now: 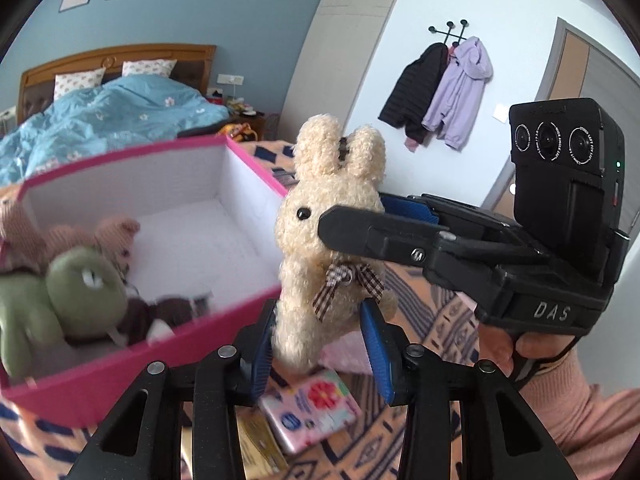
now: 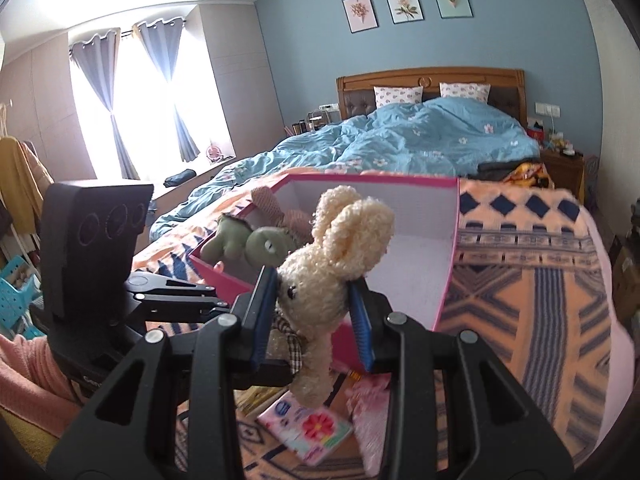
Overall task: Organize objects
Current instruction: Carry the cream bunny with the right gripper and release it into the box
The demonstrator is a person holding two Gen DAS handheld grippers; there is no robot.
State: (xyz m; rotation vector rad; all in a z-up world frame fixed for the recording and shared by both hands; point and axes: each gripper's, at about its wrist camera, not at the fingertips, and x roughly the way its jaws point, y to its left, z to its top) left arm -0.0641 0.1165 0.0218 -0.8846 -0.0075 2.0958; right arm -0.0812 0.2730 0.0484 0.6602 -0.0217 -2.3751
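Observation:
A cream plush rabbit (image 1: 320,240) with a checked bow is held in the air beside a pink box (image 1: 248,304). My left gripper (image 1: 320,344) is shut on its lower body. My right gripper (image 2: 314,312) is shut on its head; its finger (image 1: 360,228) crosses the rabbit's face in the left wrist view. The rabbit also shows in the right wrist view (image 2: 336,264). The pink box (image 2: 446,280) has a white inside and holds a green plush (image 1: 80,284), a pink plush (image 1: 116,236) and a dark brown plush (image 1: 160,312).
A pink tissue pack (image 1: 308,408) and a yellow packet (image 1: 256,440) lie on the patterned orange blanket (image 2: 528,280) below the grippers. A bed with a blue duvet (image 2: 420,140) stands behind. Coats (image 1: 440,92) hang on the wall.

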